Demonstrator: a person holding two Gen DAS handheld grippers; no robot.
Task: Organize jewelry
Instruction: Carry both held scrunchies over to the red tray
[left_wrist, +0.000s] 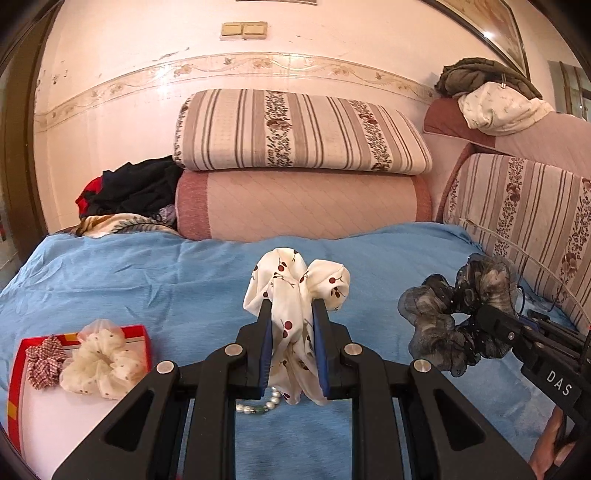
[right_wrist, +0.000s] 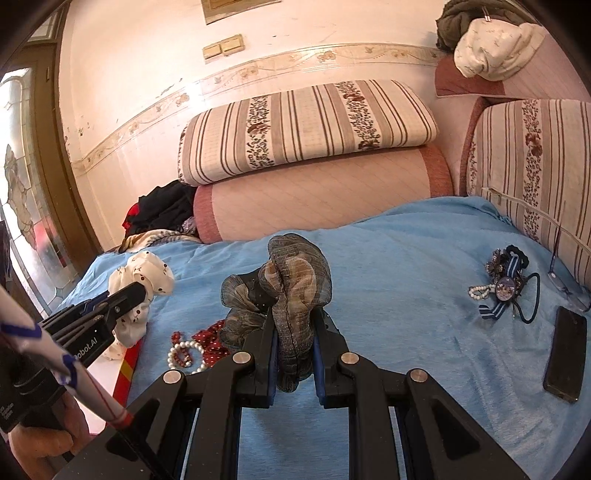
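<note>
My left gripper (left_wrist: 291, 308) is shut on a white scrunchie with red cherries (left_wrist: 295, 284), held above the blue bedspread; it also shows at the left of the right wrist view as the cherry scrunchie (right_wrist: 147, 277). My right gripper (right_wrist: 293, 314) is shut on a grey-brown sheer scrunchie (right_wrist: 291, 280), seen from the left as the sheer scrunchie (left_wrist: 454, 314). A red-rimmed white tray (left_wrist: 29, 406) at the left holds a cream dotted scrunchie (left_wrist: 99, 362) and a red checked scrunchie (left_wrist: 44, 363). A pearl bracelet (left_wrist: 258, 404) lies under my left gripper.
A red dotted scrunchie (right_wrist: 207, 339) and pearl and red bead bracelets (right_wrist: 184, 356) lie by the tray. A pile of hair ties and beads (right_wrist: 506, 284), glasses (right_wrist: 569, 291) and a black phone (right_wrist: 565, 354) lie at the right. Striped cushions (left_wrist: 295, 129) back the bed.
</note>
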